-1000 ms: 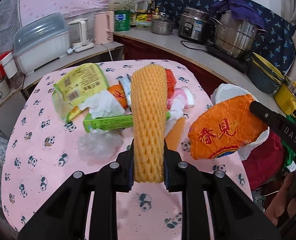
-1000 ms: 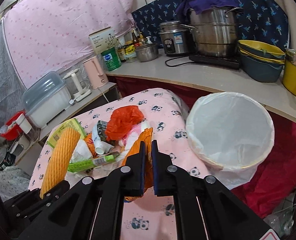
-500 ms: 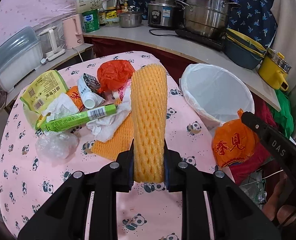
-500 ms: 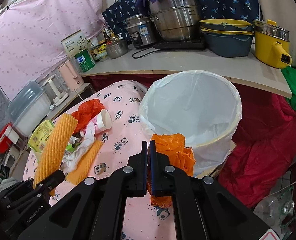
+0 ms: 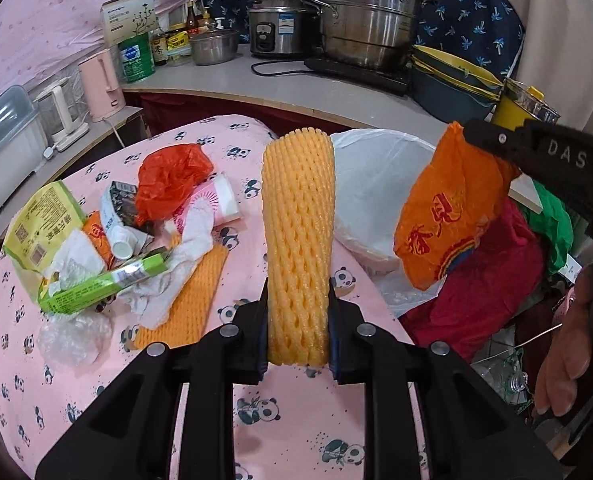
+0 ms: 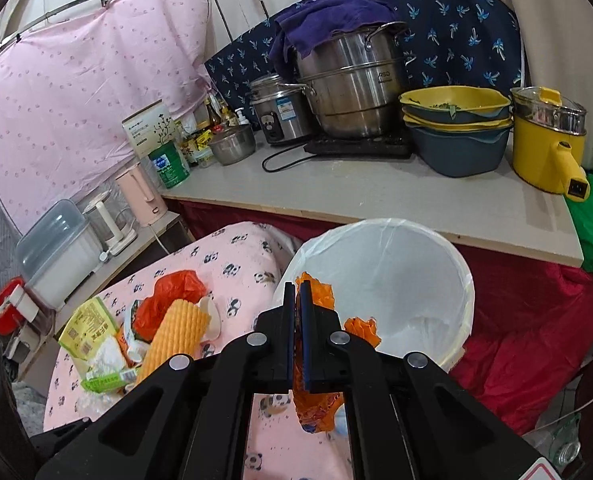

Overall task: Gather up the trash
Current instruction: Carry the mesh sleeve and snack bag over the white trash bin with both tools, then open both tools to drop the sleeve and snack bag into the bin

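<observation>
My left gripper (image 5: pixel 298 340) is shut on a yellow foam fruit net (image 5: pixel 298 240) that stands upright above the pink panda tablecloth (image 5: pixel 296 420). My right gripper (image 6: pixel 297 312) is shut on an orange plastic bag (image 6: pixel 316 404), which also shows in the left wrist view (image 5: pixel 444 208), hanging at the near rim of the white-lined trash bin (image 6: pixel 408 280). A pile of trash (image 5: pixel 128 240) lies on the table: red bag, green wrapper, tissues, a second foam net.
A counter behind holds steel pots (image 6: pixel 352 92), a rice cooker (image 6: pixel 280 112), stacked basins (image 6: pixel 456 128) and a yellow pot (image 6: pixel 548 140). A pink kettle (image 5: pixel 100 80) and a white container (image 5: pixel 4 148) stand left. Red cloth (image 6: pixel 536 340) lies beside the bin.
My right gripper has carried the orange bag up and toward the bin, now at its rim. My left gripper has swung right with the foam net, so the bin sits behind it.
</observation>
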A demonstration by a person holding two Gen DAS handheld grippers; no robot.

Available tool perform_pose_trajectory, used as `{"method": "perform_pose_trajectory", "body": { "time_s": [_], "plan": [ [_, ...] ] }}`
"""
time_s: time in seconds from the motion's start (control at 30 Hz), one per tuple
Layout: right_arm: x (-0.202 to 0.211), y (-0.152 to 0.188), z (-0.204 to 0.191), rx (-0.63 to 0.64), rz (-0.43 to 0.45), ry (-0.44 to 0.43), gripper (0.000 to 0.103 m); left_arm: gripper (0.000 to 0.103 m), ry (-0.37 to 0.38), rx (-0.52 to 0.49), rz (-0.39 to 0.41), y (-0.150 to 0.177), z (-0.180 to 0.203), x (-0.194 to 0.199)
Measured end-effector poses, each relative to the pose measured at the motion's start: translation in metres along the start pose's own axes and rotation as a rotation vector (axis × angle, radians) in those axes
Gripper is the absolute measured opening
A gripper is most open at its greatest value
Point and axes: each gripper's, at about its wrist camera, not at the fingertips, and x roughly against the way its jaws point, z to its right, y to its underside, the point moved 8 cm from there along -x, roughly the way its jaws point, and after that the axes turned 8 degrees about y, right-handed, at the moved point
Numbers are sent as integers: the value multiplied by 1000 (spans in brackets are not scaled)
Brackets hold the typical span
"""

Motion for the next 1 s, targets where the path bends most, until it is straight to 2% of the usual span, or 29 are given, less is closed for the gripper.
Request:
{"method": "perform_pose_trajectory", "body": {
  "time_s": [0.23,0.5,0.6,0.67,0.77,1.0],
  "plan": [
    [-37,-28,25,-49,6,48,3,21,79,-58,-41,-25,26,-41],
    [-77,-33,55,-90,-30,105,4,22,169,-109,-82,-46,52,-88],
    [-84,-31,65,-110,-36,124,9,26,184,-120,-83,-51,59,-100],
    [-85,-31,71,-118,-37,133,24,38,184,-126,-72,-54,63,-105],
    [-82,-31,80,-135,-28,142,30,48,182,-131,-64,-57,68,-108],
    [-67,-29,88,-131,-19,154,36,49,157,-138,-50,-58,71,-106]
  ]
}}
